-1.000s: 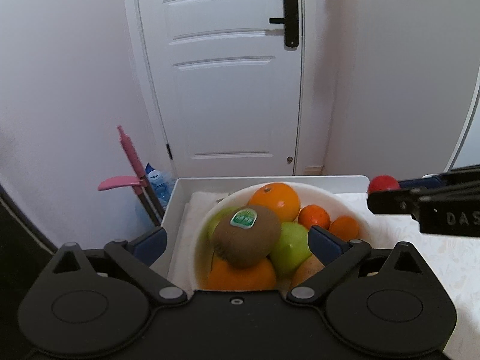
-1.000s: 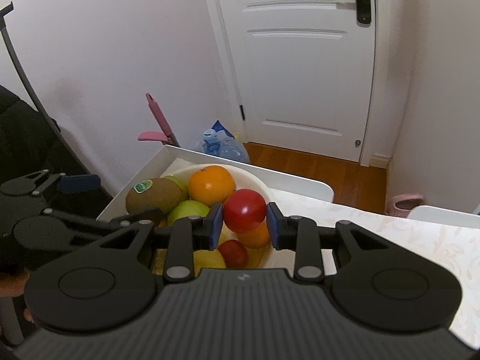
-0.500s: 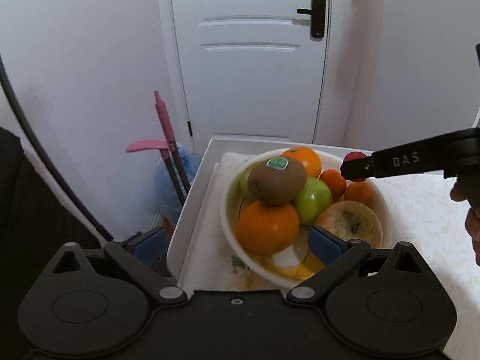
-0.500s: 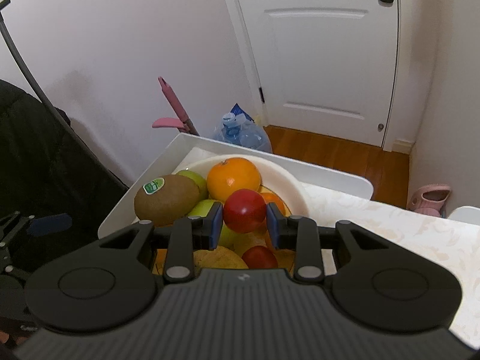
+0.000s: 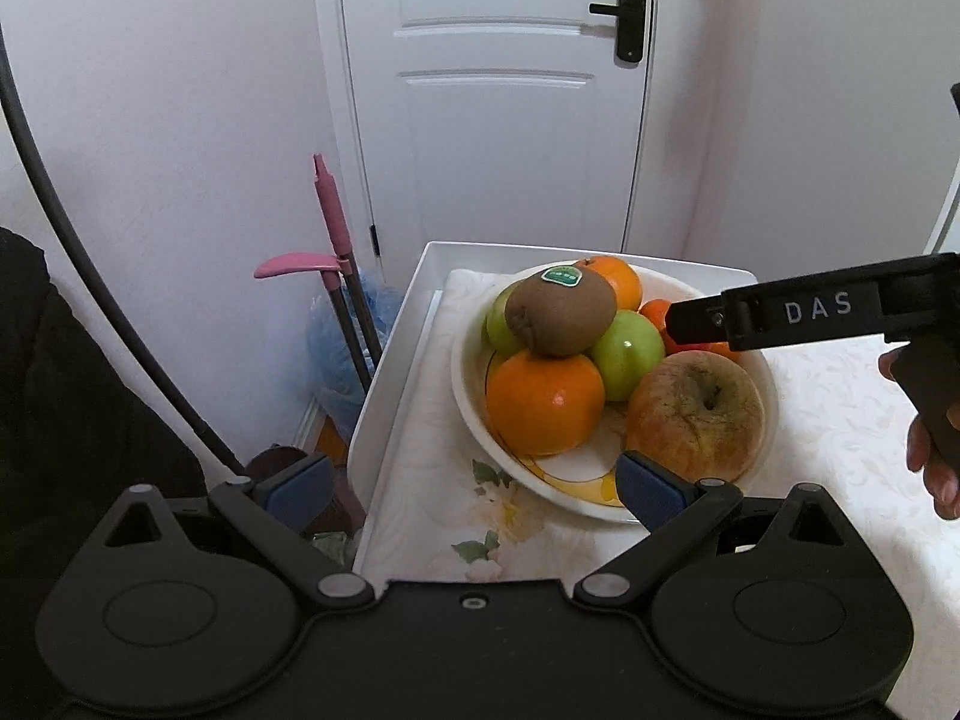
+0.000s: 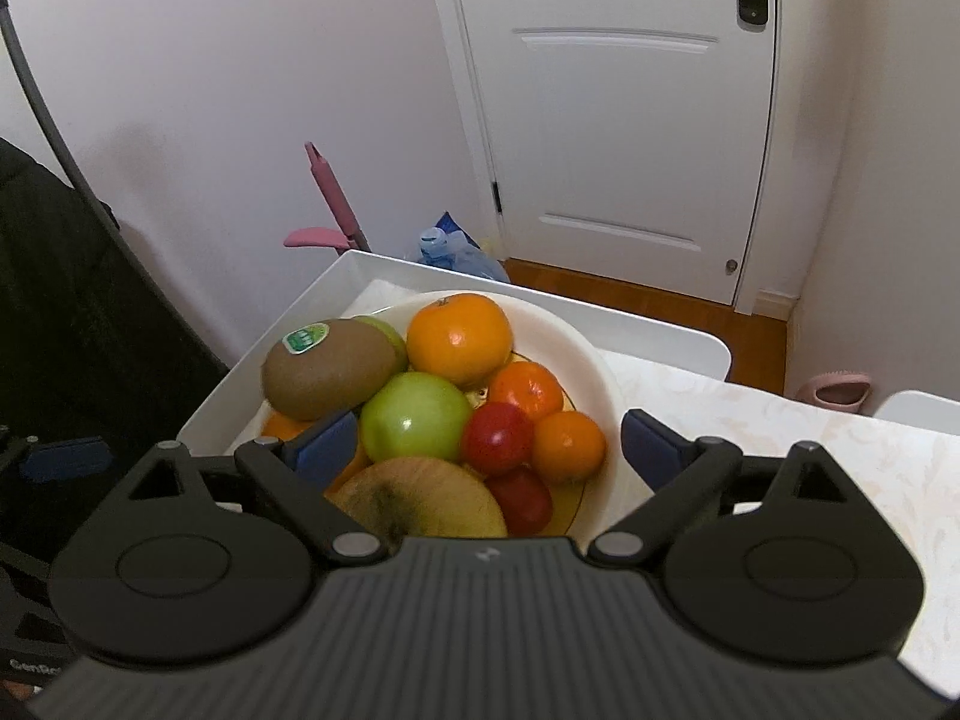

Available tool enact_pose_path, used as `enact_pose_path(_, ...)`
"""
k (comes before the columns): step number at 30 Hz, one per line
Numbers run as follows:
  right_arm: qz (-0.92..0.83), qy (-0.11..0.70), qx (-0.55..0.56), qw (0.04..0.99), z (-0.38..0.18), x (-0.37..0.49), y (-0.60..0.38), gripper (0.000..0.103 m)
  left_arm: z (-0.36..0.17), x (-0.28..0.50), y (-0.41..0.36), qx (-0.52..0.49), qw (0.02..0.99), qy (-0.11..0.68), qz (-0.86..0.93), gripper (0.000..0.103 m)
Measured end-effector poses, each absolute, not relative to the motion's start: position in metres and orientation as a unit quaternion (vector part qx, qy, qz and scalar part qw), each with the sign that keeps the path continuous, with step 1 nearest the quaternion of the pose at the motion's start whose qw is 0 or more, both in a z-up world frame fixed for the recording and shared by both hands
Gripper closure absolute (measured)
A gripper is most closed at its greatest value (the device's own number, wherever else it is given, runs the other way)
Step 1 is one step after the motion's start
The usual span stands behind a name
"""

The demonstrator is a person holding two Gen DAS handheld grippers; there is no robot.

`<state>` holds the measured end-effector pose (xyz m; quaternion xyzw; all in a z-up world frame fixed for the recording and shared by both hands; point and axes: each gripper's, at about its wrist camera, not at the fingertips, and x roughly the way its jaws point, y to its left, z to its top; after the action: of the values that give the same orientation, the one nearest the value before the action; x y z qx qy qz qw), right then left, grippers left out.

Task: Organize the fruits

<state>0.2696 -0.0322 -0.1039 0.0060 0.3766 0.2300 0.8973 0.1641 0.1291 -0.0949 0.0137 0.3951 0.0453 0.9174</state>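
Right hand-held gripper [image 6: 489,450] just opened, empty; red fruit [image 6: 497,438] dropped into bowl [image 6: 591,360].

Both cameras ride on handheld grippers and look down at a slant, close over the fruit bowl [image 5: 474,396] at the table's [image 5: 840,420] far corner, facing the white door [image 5: 498,90]. The left one looks from nearer the table's left edge, the right from further right; both share bowl [image 6: 591,360], tray rim [image 6: 660,333], door.
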Motion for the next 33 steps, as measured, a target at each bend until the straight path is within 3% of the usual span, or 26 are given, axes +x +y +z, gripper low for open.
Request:
enact_pose_path(7, 0.227, 0.36, 0.007, 0.905, -0.075, 0.244, -0.05, 0.0, -0.071, 0.152, 0.113, 0.021, 0.925, 0.377, 0.052, 0.001)
enact_pose_path(20, 0.143, 0.301, -0.006, 0.943, 0.018, 0.13, -0.138, 0.0, 0.02, 0.097, 0.051, 0.024, 0.949, 0.312, 0.026, 0.001)
enact_pose_path(33, 0.028, 0.322, 0.024, 0.946, 0.03, 0.053, -0.201, 0.0, 0.039, 0.05, 0.01, 0.036, 0.951, 0.306, -0.001, 0.0)
